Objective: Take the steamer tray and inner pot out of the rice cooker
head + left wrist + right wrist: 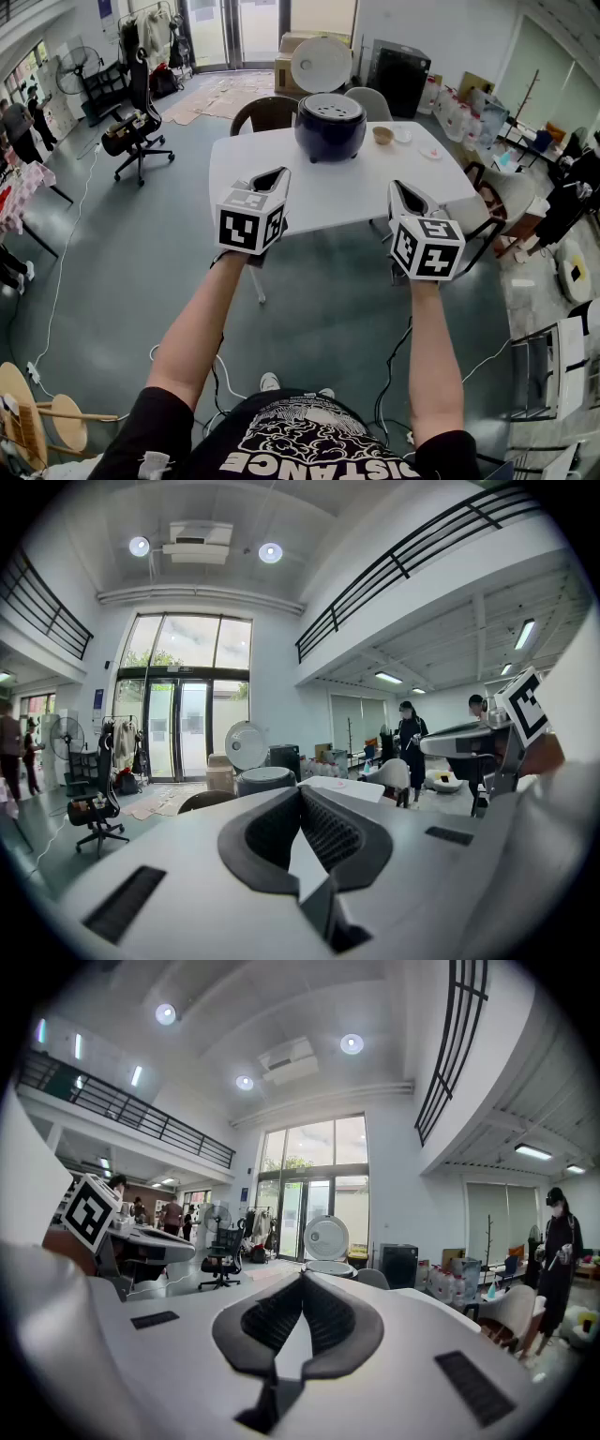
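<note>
At the far left, a black office chair (137,132) stands on the grey floor, well apart from the white bench (251,157).

The left gripper (272,176) is held out in front of the bench's near edge, towards its left corner, nearly level and touching nothing. In the left gripper view its jaws are pressed together with nothing between them.

The dark rice cooker (330,126) stands at the middle of the bench's far edge, between the two grippers and well beyond them. Its round white lid (321,64) is tipped up and back. The steamer tray (330,107), pale grey and dotted with holes, sits in the cooker's mouth. The inner pot is hidden beneath it and cannot be seen.

Right of the cooker, towards the far right corner, are a small tan bowl (382,135), a white dish (402,134) just beside it, and a pink plate (431,153) nearer the right edge.

The right gripper (401,191) is held before the near edge, towards the right corner, also about level and clear of everything. In the right gripper view its jaws are closed tight on each other and empty.
</note>
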{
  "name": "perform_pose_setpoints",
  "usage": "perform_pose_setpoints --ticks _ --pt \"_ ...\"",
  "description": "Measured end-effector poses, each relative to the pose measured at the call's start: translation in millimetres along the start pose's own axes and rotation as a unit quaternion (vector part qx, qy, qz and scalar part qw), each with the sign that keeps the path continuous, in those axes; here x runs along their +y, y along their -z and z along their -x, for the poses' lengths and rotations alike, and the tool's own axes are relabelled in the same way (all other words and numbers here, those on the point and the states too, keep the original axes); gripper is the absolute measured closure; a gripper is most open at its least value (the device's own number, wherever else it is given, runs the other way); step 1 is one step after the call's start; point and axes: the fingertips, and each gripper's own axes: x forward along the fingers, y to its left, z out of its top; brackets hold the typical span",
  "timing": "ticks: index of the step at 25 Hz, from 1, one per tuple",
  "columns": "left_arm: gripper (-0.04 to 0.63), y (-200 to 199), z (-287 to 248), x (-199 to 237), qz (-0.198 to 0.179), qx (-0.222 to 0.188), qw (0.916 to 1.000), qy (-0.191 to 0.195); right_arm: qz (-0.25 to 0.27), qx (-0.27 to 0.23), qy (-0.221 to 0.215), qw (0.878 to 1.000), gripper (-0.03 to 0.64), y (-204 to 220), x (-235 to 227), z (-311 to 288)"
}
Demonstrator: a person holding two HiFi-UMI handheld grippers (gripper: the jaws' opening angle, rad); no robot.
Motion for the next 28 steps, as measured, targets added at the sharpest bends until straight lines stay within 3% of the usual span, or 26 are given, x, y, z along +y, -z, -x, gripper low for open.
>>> perform_pose_setpoints --ticks 5,11,28 --pt "0.583 -1 6 14 0.001 -0.005 1.0000 0.004 0.003 0.004 0.007 1.000 0.603 -1 14 -7" --pt "0.578 -4 6 3 0.002 -0.001 1.0000 -0.006 0.000 0.003 0.016 1.000 0.602 1 -1 3" --pt "0.390 -5 -5 -3 0.000 -0.003 0.9999 -0.016 -0.017 0.006 0.008 1.000 0.484 10 -13 1"
